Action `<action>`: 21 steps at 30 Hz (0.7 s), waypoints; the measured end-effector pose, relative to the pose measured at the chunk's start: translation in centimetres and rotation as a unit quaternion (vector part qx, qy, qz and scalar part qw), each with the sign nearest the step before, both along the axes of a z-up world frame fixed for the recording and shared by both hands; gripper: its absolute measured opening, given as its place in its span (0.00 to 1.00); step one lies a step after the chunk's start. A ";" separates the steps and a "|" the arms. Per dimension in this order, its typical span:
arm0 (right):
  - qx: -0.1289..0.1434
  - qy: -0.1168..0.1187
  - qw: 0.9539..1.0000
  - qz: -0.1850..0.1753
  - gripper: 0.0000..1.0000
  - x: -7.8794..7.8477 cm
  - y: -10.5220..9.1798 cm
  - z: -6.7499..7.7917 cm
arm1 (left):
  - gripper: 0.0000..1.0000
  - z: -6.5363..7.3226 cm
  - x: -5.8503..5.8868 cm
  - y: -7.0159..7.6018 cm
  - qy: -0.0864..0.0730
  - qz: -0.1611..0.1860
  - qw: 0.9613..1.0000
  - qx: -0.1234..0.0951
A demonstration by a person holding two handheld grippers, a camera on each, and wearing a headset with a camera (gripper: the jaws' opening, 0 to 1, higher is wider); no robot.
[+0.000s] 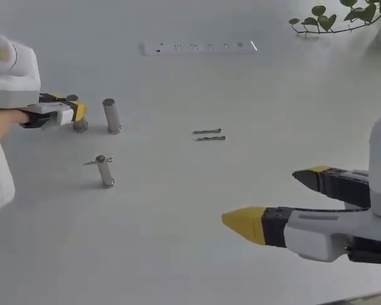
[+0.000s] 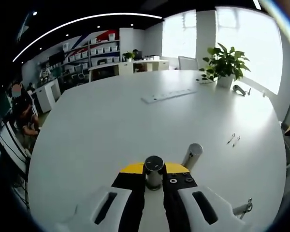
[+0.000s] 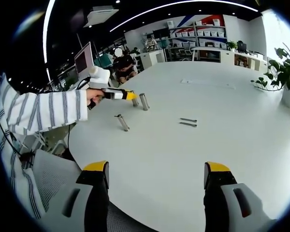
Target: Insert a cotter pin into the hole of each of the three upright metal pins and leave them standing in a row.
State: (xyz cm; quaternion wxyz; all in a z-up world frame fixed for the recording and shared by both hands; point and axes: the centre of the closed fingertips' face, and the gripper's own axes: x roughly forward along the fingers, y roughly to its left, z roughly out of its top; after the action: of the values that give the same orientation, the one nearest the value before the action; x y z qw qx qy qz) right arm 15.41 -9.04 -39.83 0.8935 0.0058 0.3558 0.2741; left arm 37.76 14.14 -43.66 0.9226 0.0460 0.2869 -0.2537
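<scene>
My left gripper point(image 1: 80, 110) is shut on one upright metal pin point(image 2: 153, 175) at the table's left. A second bare pin point(image 1: 112, 116) stands just to its right, also seen as pin point(image 2: 192, 155). The third pin point(image 1: 105, 172) stands nearer me with a cotter pin point(image 1: 95, 161) through its top hole. Two loose cotter pins point(image 1: 208, 135) lie side by side mid-table, seen too as cotter pins point(image 3: 188, 122). My right gripper point(image 1: 274, 200) hovers open and empty at the lower right, well away from them.
A white power strip point(image 1: 200, 46) lies along the far side of the white table point(image 1: 178, 241). A potted plant point(image 1: 343, 14) stands at the far right corner. A striped sleeve point(image 3: 43, 111) reaches in behind the left gripper. Chairs and shelves stand beyond the table.
</scene>
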 end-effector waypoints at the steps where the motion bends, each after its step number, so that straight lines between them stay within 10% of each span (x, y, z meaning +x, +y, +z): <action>1: 0.000 0.000 1.000 0.001 0.79 0.0 0.0 0.0 | 0.09 0.3 0.0 0.1 -0.003 -0.001 1.000 0.001; 21: 0.011 -0.028 0.999 0.035 0.78 -0.7 1.6 1.2 | 0.09 6.7 -4.9 -0.9 -0.045 -0.032 0.998 0.004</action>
State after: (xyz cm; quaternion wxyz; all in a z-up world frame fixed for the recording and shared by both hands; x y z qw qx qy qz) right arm 14.70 -7.40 -38.66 0.8928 -0.0043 0.3275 0.3092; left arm 32.88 13.23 -36.92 0.9258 0.0707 0.2443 -0.2796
